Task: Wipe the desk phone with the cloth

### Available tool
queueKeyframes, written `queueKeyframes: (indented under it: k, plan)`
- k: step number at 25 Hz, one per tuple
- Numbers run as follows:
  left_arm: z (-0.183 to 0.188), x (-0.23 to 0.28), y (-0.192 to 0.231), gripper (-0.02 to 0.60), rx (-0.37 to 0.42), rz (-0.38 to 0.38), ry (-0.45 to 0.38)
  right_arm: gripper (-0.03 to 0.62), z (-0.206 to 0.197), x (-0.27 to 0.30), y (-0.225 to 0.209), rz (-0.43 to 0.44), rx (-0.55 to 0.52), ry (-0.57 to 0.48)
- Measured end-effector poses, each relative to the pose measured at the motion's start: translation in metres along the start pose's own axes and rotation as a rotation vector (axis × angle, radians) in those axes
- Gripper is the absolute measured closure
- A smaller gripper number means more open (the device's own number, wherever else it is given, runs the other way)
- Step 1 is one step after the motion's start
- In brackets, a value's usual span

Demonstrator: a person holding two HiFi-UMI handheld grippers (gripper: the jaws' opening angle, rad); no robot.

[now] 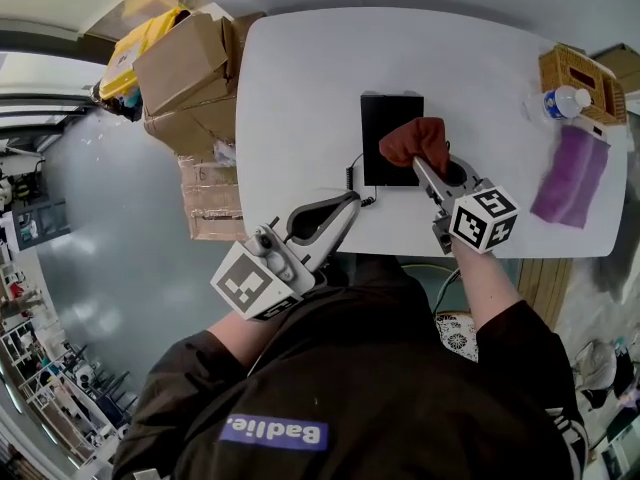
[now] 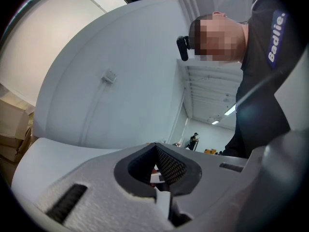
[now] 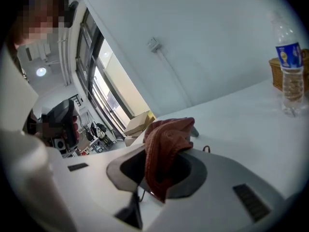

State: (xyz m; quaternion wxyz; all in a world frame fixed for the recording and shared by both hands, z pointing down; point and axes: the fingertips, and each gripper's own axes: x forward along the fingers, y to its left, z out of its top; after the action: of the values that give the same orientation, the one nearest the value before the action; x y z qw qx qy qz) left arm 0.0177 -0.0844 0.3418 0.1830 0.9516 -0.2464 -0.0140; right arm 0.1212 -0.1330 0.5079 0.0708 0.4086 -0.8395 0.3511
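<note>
The black desk phone (image 1: 388, 118) lies flat in the middle of the white table (image 1: 300, 78). A rust-red cloth (image 1: 415, 140) is bunched on the phone's right side. My right gripper (image 1: 420, 165) is shut on that cloth, which spills out over its jaws (image 3: 166, 141). My left gripper (image 1: 350, 202) hovers at the table's front edge, just left of the phone's near corner. Its jaws are shut with nothing between them (image 2: 155, 151). The left gripper view looks up at a wall and the person, so the phone is out of that view.
The phone's coiled cord (image 1: 354, 180) trails off its left side. At the table's right end stand a water bottle (image 1: 565, 100), a wicker basket (image 1: 580, 73) and a purple cloth (image 1: 572, 176). Cardboard boxes (image 1: 190, 68) are stacked on the floor beside the table's left end.
</note>
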Motion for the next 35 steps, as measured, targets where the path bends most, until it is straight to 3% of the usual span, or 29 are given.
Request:
queueKeyframes:
  k: [6,11,18,23,35]
  plan:
    - [0.007,0.018,0.009,0.575,-0.012,0.034,-0.022,0.500,0.051,0.022,-0.026,0.009,-0.047,-0.053]
    - [0.012,0.026,0.020,0.575,0.009,0.046,-0.024,0.500,0.055,0.039,-0.040,0.012,-0.066,-0.029]
    - [0.008,0.024,0.020,0.575,-0.017,0.048,-0.022,0.500,0.030,0.030,-0.040,0.008,-0.019,-0.025]
    - [-0.001,0.013,0.016,0.575,0.007,0.029,-0.027,0.500,-0.002,0.018,-0.032,-0.004,0.008,-0.001]
    - [-0.013,-0.030,-0.020,0.575,0.021,-0.051,-0.012,0.500,-0.086,-0.016,-0.013,-0.112,0.046,0.034]
